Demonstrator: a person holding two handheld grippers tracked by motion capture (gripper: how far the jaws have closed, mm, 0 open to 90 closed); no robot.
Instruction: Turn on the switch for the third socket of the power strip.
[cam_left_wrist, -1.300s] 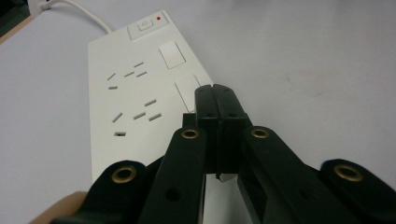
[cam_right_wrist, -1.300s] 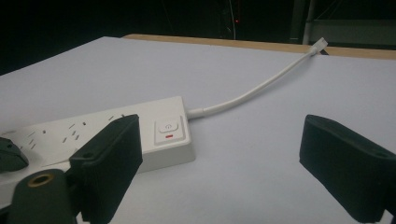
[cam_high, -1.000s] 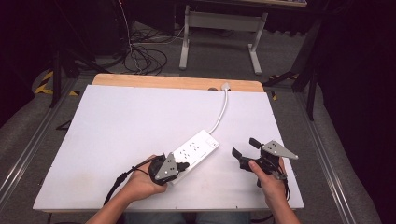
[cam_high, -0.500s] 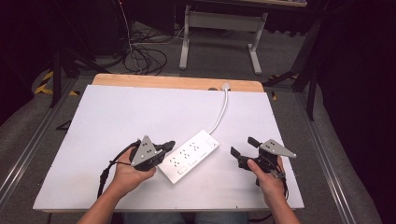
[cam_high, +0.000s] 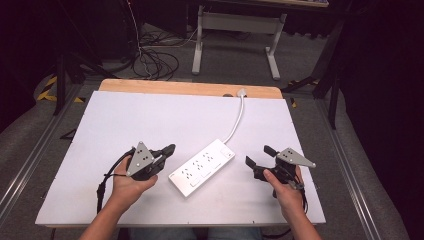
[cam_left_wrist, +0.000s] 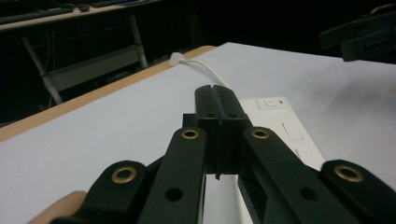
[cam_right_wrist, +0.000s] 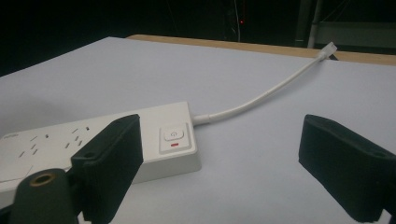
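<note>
Power strip lies between both grippers, probably untouched by fingers.

I count one white power strip mid-frame with one cord running up, one power button on it, my two grippers: left gripper, right gripper. One table.

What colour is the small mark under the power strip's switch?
Red, on the white power strip; clearest in the right gripper view.
</note>
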